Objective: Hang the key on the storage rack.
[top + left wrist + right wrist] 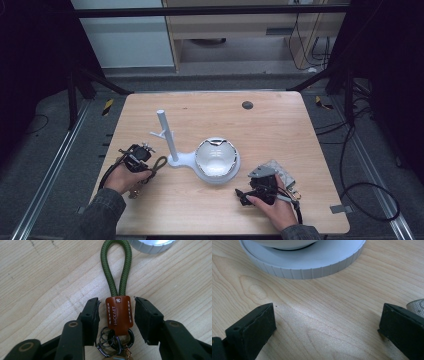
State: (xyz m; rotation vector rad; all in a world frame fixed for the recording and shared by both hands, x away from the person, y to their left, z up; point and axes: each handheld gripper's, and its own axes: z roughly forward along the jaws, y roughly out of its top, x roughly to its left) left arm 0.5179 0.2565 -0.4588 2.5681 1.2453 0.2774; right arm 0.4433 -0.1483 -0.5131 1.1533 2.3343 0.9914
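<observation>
A keychain lies on the table: a green rope loop, a brown leather tab and dark metal rings. My left gripper straddles the tab, one black pad on each side with a narrow gap, so the pads are not pressing on it. In the high view the left gripper sits at the table's left, with the rope loop poking out toward the white stand. My right gripper rests low over bare wood at the front right, jaws wide open with nothing between them.
A white stand with an upright post and a side hook joins a round ribbed base that holds a shiny bowl at the table's middle. A silvery pouch lies beside the right hand. A dark disc sits at the far edge.
</observation>
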